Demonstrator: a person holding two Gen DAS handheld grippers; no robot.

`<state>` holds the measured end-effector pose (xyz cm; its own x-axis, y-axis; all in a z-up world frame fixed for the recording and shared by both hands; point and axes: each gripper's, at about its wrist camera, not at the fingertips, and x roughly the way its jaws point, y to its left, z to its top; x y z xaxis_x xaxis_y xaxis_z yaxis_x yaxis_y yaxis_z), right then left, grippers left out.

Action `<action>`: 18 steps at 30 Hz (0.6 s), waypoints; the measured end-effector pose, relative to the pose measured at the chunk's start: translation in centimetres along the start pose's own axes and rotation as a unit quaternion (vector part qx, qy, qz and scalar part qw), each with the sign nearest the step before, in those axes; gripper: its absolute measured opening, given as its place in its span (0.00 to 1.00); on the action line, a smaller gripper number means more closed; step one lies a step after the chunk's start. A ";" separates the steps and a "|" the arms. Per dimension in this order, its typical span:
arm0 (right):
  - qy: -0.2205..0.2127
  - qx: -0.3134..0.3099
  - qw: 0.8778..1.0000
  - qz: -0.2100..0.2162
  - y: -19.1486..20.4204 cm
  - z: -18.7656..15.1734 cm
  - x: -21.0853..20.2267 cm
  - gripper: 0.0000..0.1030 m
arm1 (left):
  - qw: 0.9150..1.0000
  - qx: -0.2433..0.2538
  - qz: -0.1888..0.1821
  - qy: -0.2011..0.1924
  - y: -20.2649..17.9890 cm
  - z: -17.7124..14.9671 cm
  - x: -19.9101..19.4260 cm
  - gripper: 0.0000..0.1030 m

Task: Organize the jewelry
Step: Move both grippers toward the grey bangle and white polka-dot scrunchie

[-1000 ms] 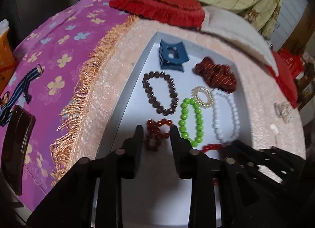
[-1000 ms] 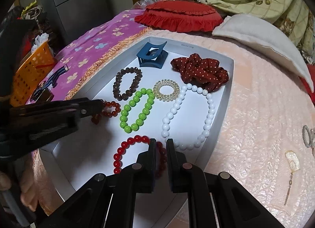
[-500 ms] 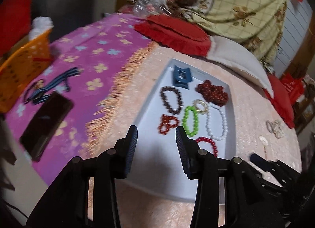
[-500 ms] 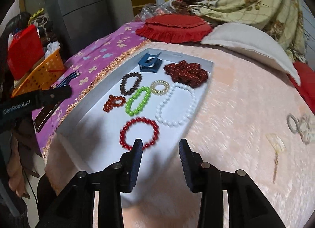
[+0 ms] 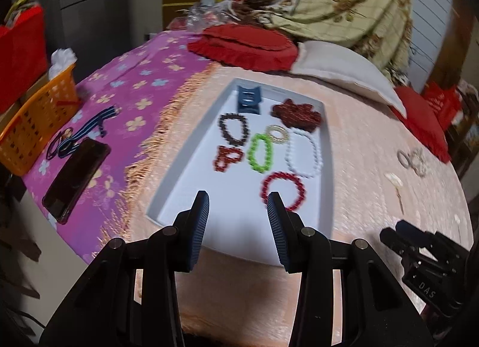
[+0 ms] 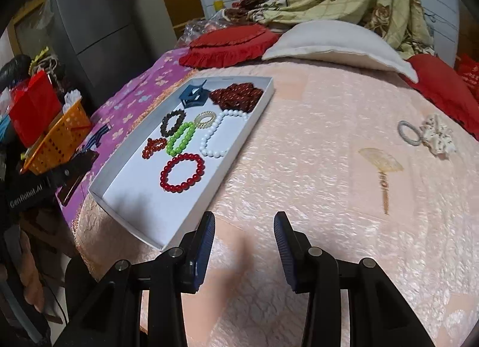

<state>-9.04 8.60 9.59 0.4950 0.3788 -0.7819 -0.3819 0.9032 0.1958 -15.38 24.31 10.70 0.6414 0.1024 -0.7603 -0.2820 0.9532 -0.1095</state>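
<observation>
both grippers, left (image 5: 238,206) and right (image 6: 244,227), have backed off with jaws just opened and empty, leaving the red bracelet (image 6: 182,172) at 6 o'clock in the tray (image 6: 191,212), so loose pieces on the bed come next.

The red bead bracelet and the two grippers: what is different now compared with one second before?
The right gripper was shut on the red bead bracelet; its jaws have just been opening and are now empty, the bracelet lying free in the white tray. The left gripper also opened a little, with nothing between its jaws. Both have pulled back from the tray. The other beads and hair pieces in the tray kept their places.
</observation>
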 end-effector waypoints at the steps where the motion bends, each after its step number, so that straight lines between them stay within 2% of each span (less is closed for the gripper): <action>1: -0.002 0.002 1.000 0.000 -0.2 -0.1 -0.4 0.38 | 1.000 0.008 0.002 0.003 -0.7 -0.1 -0.1 0.38; 10: -0.018 0.024 1.000 -0.003 -2.5 -1.3 -2.6 0.39 | 0.998 0.067 0.008 0.003 -5.9 -1.0 -1.1 0.38; 18: -0.030 0.072 0.997 -0.007 -6.0 -2.1 -3.6 0.40 | 0.995 0.100 0.017 0.007 -8.7 -1.3 -1.3 0.38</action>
<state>-10.11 1.40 9.97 0.5469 0.3725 -0.7498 -0.2597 0.9269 0.2710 -14.74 15.54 11.80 0.6241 0.1337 -0.7699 -0.1560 0.9867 0.0449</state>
